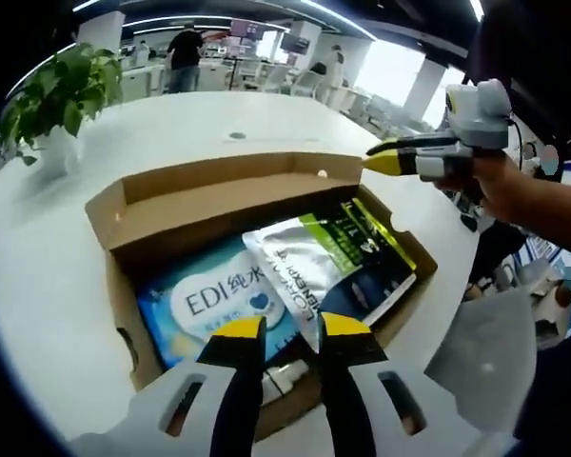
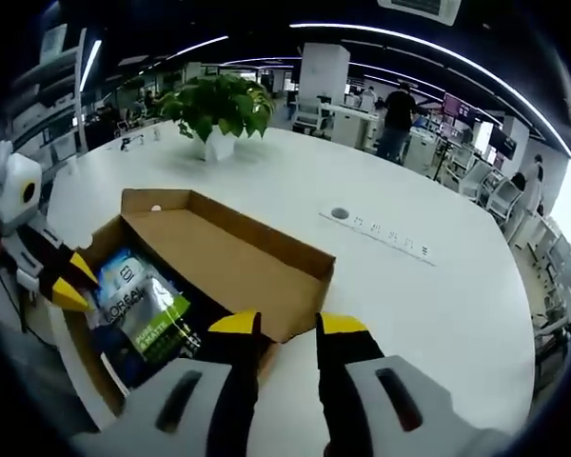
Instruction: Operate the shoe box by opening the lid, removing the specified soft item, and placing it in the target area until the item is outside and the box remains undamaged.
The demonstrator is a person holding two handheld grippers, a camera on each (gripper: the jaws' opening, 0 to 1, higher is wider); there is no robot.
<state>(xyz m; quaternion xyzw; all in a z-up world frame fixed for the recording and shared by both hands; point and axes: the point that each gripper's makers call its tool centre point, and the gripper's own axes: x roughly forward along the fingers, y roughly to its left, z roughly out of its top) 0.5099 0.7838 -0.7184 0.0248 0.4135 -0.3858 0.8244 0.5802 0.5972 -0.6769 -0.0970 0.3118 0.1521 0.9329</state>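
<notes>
So the left gripper (image 1: 291, 328) hangs just over the near edge of the shoe box (image 1: 124, 211), jaws apart with a narrow gap and nothing between them. Right past the yellow tips sits a blue wipes pack (image 1: 205, 303) lying flat in the box, and next to it, partly on top, a silver and green pouch (image 1: 328, 262). The pouch's long axis runs diagonally across the box floor, from the near middle up toward the far right corner, with its printed lettering sideways in this view. A small white tube-like thing (image 1: 284, 378) is tucked at the near wall under the jaws, hard to say what it is.

The lid (image 1: 219, 181) is already flipped back, standing open along the far long side. The right gripper (image 1: 385, 163) shows at the right end of the box, held by a hand (image 1: 519, 190), tips close together near the lid's corner; I can't tell if it's pinching anything there.

In the right gripper view its own jaws (image 2: 287, 326) stand apart and empty over the box's edge. The box sits on a white table (image 2: 438, 286), with a potted plant (image 2: 219, 109) well beyond it.
</notes>
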